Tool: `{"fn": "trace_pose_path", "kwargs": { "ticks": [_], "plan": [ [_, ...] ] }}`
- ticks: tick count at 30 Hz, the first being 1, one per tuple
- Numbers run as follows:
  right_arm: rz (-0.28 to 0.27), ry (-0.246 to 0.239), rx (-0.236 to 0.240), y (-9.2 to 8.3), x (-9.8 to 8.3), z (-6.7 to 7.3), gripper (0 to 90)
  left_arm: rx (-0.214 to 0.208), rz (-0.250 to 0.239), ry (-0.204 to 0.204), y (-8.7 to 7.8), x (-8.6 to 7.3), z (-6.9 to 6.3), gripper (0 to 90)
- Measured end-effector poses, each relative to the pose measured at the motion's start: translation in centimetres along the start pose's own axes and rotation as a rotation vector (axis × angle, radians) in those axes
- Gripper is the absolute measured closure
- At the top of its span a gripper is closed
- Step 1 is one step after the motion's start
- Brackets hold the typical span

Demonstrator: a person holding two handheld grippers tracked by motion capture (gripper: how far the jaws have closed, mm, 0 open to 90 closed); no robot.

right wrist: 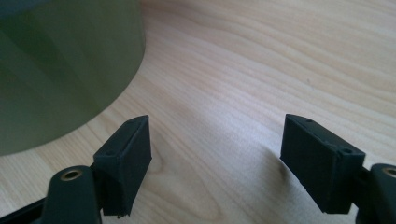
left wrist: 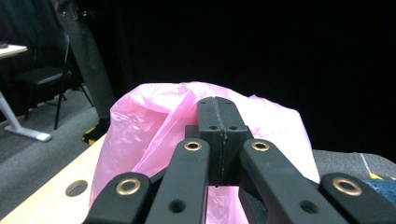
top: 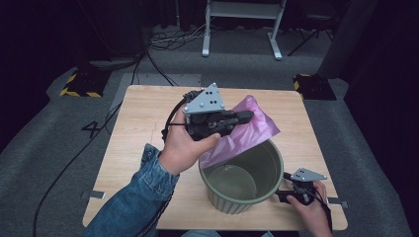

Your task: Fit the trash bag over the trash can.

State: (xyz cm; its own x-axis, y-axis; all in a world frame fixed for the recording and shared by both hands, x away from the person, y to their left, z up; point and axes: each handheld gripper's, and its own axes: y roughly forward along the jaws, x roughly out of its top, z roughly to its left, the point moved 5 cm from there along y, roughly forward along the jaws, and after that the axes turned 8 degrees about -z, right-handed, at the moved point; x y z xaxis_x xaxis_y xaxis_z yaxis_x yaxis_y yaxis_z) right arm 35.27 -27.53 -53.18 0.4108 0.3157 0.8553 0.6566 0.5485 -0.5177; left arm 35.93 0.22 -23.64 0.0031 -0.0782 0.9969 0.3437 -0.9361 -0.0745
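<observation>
Pink plastic bag point(top: 247, 129) hangs at centre frame in the high view, pinched by the left gripper point(top: 245, 116) above the green bin's point(top: 269, 163) rim; the right gripper point(top: 281, 195) rests on the table point(top: 143, 123) at lower right. Left gripper view: jaws clamped together on the bag point(left wrist: 154, 121). Right gripper view: jaws spread wide, empty, the bin point(right wrist: 60, 70) at upper left.

thin glossy plastic bag point(top: 249, 129), matt wooden table point(top: 143, 128)

The bin point(top: 242, 180) stands on the table point(top: 143, 128), near its front right part. The bag point(top: 247, 129) hangs over the bin's back rim, the left gripper point(top: 244, 117) above it. The right gripper point(top: 284, 193) lies just right of the bin.
</observation>
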Motion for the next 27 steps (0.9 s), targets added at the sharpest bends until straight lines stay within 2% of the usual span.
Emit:
{"fn": "trace_pose_path", "kwargs": {
  "ticks": [4, 5, 10, 11, 14, 15, 16, 18, 23, 24, 25, 26, 27],
  "plan": [
    [-0.032, -0.007, -0.005, -0.3, 0.6, 0.0, 22.9, -0.017, -0.012, -0.008, 0.0, 0.3, -0.6, 90.0],
    [-0.053, -0.014, -0.015, -0.5, 1.1, -0.2, 21.4, -0.024, -0.012, 0.002, 0.0, 0.5, -0.9, 90.0],
    [-0.095, -0.010, -0.025, -0.7, 1.9, -0.5, 19.3, -0.034, -0.009, -0.036, 0.0, -0.2, -1.0, 90.0],
    [-0.108, -0.012, -0.020, -0.6, 2.3, -0.6, 18.2, -0.043, -0.006, -0.052, 0.1, -0.9, -1.2, 90.0],
    [-0.115, -0.024, -0.023, -0.4, 2.8, -0.7, 17.9, -0.052, 0.000, -0.058, 0.3, -1.7, -1.4, 90.0],
    [-0.127, -0.029, -0.024, -0.1, 3.4, -0.8, 17.7, -0.059, 0.006, -0.069, 0.6, -2.5, -1.6, 90.0],
    [-0.127, -0.029, -0.024, -0.1, 3.4, -0.8, 17.7, -0.059, 0.006, -0.069, 0.6, -2.5, -1.6, 90.0],
    [-0.156, -0.038, -0.021, 0.4, 4.7, -1.0, 17.6, -0.068, 0.013, -0.086, 0.9, -3.7, -1.7, 90.0],
    [-0.209, -0.056, -0.008, 1.1, 7.0, -1.2, 18.2, -0.083, -0.003, -0.098, 1.4, -5.0, -1.5, 90.0],
    [-0.209, -0.056, -0.008, 1.1, 7.0, -1.2, 18.2, -0.083, -0.003, -0.098, 1.4, -5.0, -1.5, 90.0],
    [-0.221, -0.076, -0.003, 1.3, 7.8, -1.0, 19.5, -0.092, -0.005, -0.099, 1.7, -5.5, -1.5, 90.0],
    [-0.221, -0.076, -0.003, 1.3, 7.8, -1.0, 19.5, -0.092, -0.005, -0.099, 1.7, -5.5, -1.5, 90.0],
    [-0.236, -0.085, -0.002, 1.6, 8.3, -0.9, 24.5, -0.093, 0.005, -0.103, 2.0, -5.9, -1.4, 90.0]
  ]
}}
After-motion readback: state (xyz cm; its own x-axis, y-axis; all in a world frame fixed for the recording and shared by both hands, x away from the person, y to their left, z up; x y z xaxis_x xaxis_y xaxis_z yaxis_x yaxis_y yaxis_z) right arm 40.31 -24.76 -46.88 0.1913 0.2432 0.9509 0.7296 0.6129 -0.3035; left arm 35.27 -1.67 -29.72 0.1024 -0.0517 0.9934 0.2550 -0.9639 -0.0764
